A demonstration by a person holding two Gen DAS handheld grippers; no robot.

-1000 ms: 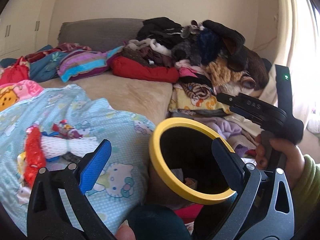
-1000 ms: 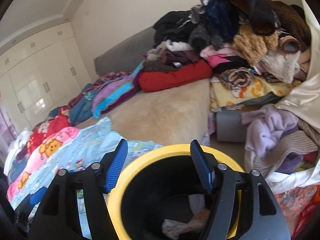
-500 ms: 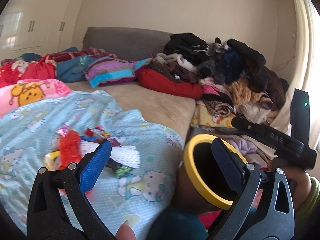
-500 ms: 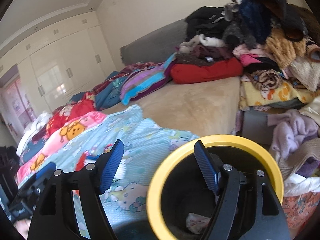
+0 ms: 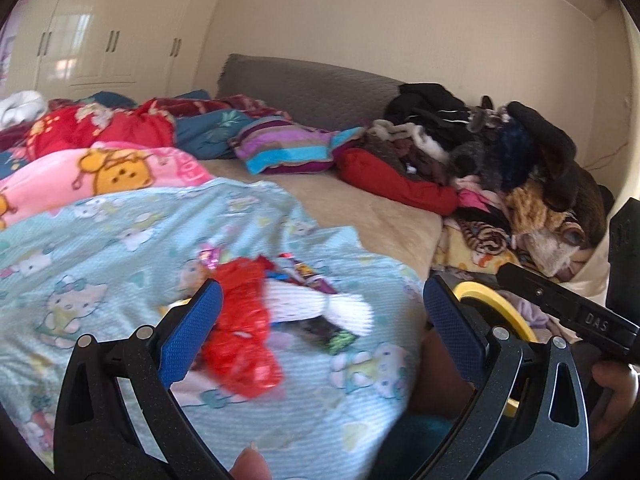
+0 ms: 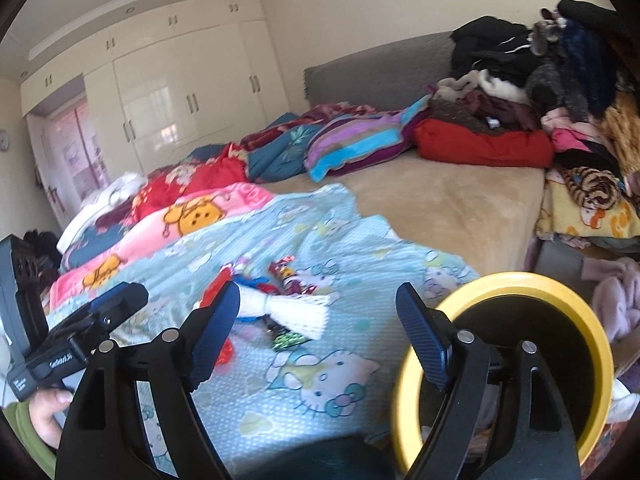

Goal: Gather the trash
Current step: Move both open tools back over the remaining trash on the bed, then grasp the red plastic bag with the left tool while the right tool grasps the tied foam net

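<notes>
A small heap of trash lies on the light blue cartoon blanket (image 5: 120,240): a crumpled red wrapper (image 5: 240,320), a white net sleeve (image 5: 316,304) (image 6: 292,308) and shiny candy wrappers (image 6: 286,276). My left gripper (image 5: 320,320) is open, its jaws framing the heap from the near side with nothing between the pads. My right gripper (image 6: 316,320) hangs over the blanket's near part, its jaws opening and empty. The black bin with a yellow rim (image 6: 560,320) (image 5: 492,304) stands beside the bed at the right.
The beige mattress (image 6: 460,200) holds folded blankets at the left and a striped pillow (image 6: 360,140). A tall pile of clothes (image 5: 500,160) fills the right side. White wardrobes (image 6: 180,100) line the far wall. A hand (image 6: 48,416) holds the other gripper's handle.
Both grippers have swung left, away from the bin's opening and toward the trash heap on the blanket. The right gripper's jaws stand wider than before.
</notes>
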